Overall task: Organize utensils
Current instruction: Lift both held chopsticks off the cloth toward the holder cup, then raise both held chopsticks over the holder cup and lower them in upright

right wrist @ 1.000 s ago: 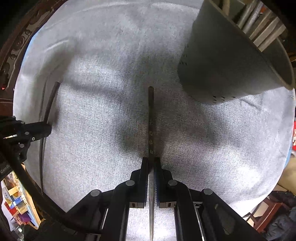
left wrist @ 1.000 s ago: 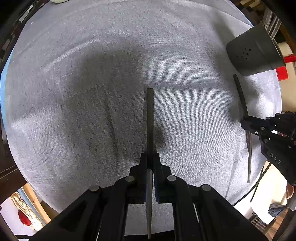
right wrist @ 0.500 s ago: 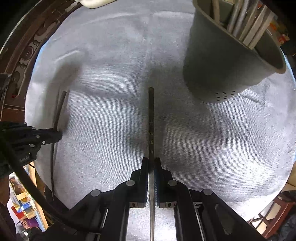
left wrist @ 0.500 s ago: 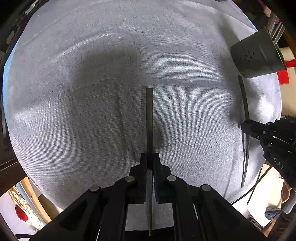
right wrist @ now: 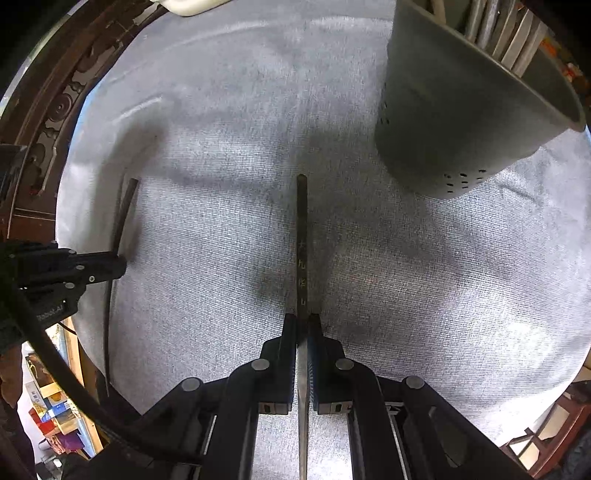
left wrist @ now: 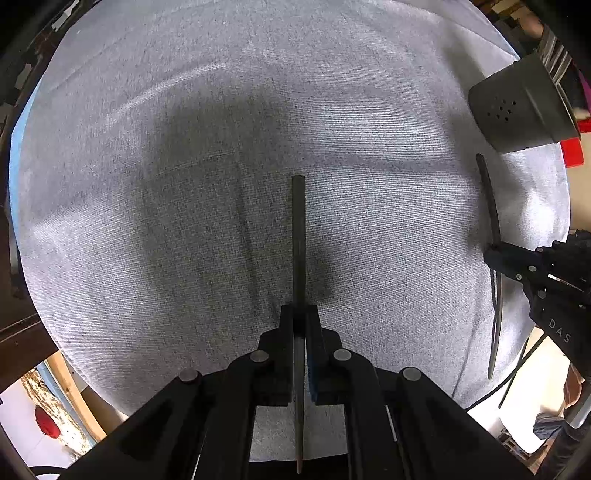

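Observation:
Both grippers hang over a grey cloth point(left wrist: 184, 166), each pinching a dark chopstick. My left gripper point(left wrist: 298, 310) is shut on a plain chopstick point(left wrist: 298, 240) that points straight down at the cloth. My right gripper point(right wrist: 303, 319) is shut on a chopstick with pale characters point(right wrist: 302, 240). The grey utensil holder point(right wrist: 461, 122), perforated near its base, stands ahead and to the right of it, with several metal utensils point(right wrist: 509, 33) inside. In each view the other gripper shows at the side: right gripper point(left wrist: 491, 254), left gripper point(right wrist: 122, 264).
Carved dark wood point(right wrist: 55, 110) borders the cloth on the left of the right wrist view. A white object point(right wrist: 188, 4) sits at the far edge. A red item point(left wrist: 572, 151) lies beside the holder point(left wrist: 517, 110). The cloth's near edge drops off to the floor below.
The right wrist view has tilted a little, showing more of the holder's mouth and the utensils in it. Both grippers stay shut on their chopsticks and have hardly shifted.

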Demonstrator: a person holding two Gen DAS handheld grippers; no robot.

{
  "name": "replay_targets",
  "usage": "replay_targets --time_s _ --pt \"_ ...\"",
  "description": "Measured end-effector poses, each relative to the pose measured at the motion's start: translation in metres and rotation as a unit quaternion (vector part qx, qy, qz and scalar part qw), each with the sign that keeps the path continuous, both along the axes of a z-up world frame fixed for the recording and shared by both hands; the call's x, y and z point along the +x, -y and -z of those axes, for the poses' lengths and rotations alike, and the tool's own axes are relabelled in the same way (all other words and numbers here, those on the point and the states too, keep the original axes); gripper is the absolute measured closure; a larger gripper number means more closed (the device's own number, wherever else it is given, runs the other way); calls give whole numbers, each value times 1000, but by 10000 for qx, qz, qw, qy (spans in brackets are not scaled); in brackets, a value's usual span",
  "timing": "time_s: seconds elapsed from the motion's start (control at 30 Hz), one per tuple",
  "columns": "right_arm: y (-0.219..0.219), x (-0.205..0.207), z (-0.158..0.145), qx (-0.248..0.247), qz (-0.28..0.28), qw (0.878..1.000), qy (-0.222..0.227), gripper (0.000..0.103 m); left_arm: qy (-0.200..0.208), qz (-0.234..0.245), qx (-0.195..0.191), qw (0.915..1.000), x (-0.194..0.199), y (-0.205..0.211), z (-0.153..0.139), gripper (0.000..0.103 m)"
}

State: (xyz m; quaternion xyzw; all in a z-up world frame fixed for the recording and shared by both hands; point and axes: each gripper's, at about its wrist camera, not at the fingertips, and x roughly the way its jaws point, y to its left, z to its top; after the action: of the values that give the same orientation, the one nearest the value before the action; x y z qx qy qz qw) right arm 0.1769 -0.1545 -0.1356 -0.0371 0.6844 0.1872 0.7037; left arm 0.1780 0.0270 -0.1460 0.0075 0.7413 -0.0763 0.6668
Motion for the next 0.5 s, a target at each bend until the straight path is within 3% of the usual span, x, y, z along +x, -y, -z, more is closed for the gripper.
replay_targets --time_s 0.27,0.5 --pt "0 -4 -3 33 45 10000 18 97 3 -5 -10 10000 0 2 -7 97" --pt "9 -6 -23 156 105 9997 126 97 93 7 -61 9999 -2 2 -14 97"
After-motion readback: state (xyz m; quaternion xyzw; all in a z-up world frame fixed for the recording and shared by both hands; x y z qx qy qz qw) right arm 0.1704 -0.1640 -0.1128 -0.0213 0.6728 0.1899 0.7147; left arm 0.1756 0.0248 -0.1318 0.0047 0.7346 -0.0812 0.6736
